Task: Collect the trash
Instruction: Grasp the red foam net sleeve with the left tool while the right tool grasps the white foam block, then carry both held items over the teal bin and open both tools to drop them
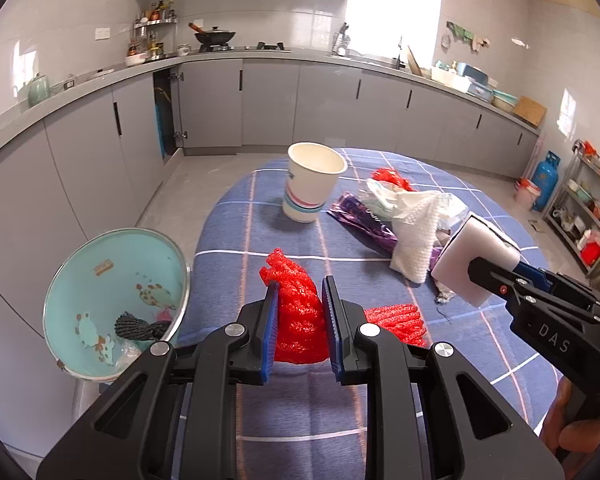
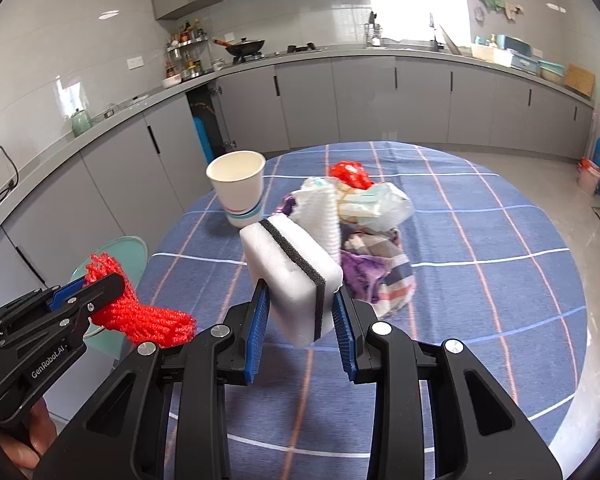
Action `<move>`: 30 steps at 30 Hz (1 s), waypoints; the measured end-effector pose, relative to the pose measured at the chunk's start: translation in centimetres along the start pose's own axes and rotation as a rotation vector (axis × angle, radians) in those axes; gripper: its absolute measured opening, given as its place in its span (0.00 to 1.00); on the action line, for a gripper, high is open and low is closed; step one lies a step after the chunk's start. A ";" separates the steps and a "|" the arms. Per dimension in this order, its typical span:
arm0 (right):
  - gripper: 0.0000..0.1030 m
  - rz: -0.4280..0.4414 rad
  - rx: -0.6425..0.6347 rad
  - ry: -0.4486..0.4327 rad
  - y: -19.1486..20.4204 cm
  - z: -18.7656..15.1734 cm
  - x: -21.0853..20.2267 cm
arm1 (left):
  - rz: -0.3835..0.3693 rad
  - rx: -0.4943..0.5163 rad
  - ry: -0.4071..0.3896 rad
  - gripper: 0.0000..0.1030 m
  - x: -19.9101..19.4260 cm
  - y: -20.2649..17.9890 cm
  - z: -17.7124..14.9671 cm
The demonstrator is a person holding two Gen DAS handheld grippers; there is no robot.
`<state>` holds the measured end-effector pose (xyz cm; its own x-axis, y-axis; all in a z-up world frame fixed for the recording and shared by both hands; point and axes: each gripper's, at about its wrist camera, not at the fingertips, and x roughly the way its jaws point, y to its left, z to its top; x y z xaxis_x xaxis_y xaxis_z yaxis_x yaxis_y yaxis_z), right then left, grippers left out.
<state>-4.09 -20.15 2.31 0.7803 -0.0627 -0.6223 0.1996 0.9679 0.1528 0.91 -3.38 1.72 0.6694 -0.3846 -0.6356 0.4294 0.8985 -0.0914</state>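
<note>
My left gripper [image 1: 300, 326] is shut on a red foam net [image 1: 298, 312], held above the blue checked tablecloth [image 1: 284, 412]; it also shows in the right wrist view [image 2: 140, 316]. My right gripper [image 2: 302, 328] is shut on a white sponge with a black stripe [image 2: 296, 276], which also shows in the left wrist view [image 1: 476, 260]. A teal trash bin [image 1: 116, 300] stands left of the table with dark cord and scraps inside. A paper cup [image 1: 314, 180] and a pile of wrappers and tissue [image 1: 404, 216] lie on the table.
Grey kitchen cabinets [image 1: 260, 104] run along the back wall. A blue gas cylinder [image 1: 546, 180] and a metal shelf [image 1: 592, 208] stand at the right. A checked cloth [image 2: 380, 276] lies in the trash pile beside the sponge.
</note>
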 end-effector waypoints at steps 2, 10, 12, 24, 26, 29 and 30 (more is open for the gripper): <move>0.31 0.005 -0.009 0.002 0.5 0.0 0.1 | 0.011 -0.011 -0.003 0.21 -0.1 0.6 -0.1; 0.31 0.049 -0.050 0.007 3.6 0.5 1.0 | 0.059 -0.069 -0.022 0.21 -1.0 3.9 0.1; 0.31 0.066 -0.062 0.006 4.6 0.8 1.2 | 0.074 -0.078 -0.032 0.21 -1.4 4.9 0.2; 0.31 0.154 -0.137 0.020 10.2 1.2 2.5 | 0.153 -0.149 -0.052 0.21 -2.6 9.9 0.0; 0.31 0.166 -0.151 0.022 11.1 1.2 2.7 | 0.172 -0.167 -0.055 0.21 -2.8 10.9 -0.2; 0.31 0.182 -0.168 0.028 12.3 1.4 3.2 | 0.201 -0.198 -0.055 0.21 -2.8 12.6 -0.3; 0.31 0.189 -0.175 0.031 12.8 1.4 3.4 | 0.211 -0.212 -0.053 0.21 -2.7 13.3 -0.4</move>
<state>1.97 -8.29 3.25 0.7749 0.1278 -0.6190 -0.0552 0.9893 0.1351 4.56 9.72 1.95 0.7637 -0.1899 -0.6170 0.1448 0.9818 -0.1229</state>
